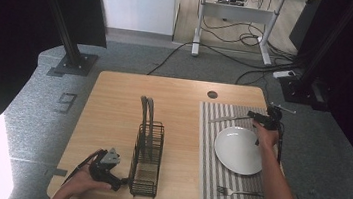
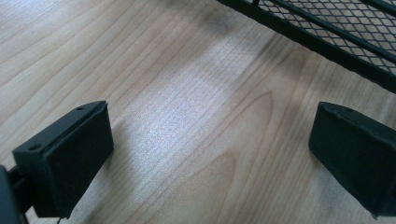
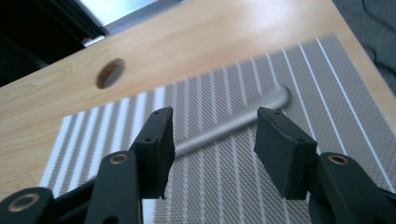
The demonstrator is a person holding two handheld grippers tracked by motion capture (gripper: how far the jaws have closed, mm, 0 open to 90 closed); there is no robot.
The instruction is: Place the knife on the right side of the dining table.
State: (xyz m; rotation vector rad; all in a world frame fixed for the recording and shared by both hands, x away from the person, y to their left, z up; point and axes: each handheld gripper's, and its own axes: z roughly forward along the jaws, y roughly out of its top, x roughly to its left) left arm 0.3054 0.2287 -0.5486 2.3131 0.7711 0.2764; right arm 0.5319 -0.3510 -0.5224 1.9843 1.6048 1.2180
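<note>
Knife (image 1: 227, 118) lies on striped mat (image 1: 205, 178) near mat's far edge, beyond plate (image 1: 239, 150). Slim, plain silver metal; rounded handle end (image 3: 279, 97) seen in right gripper view, blade hidden behind the jaw. Right gripper (image 3: 211, 140) over the handle, jaws spread either side, not touching it. Fork (image 1: 238, 192) at mat's near edge. White plate mid-mat, round. Black wire rack (image 1: 147, 159) stands near table's front edge, left of mat. Left gripper (image 2: 210, 158) by table's (image 1: 114, 97) front-left corner, just beside rack, jaws wide apart over bare wood, nothing betw. them.
</note>
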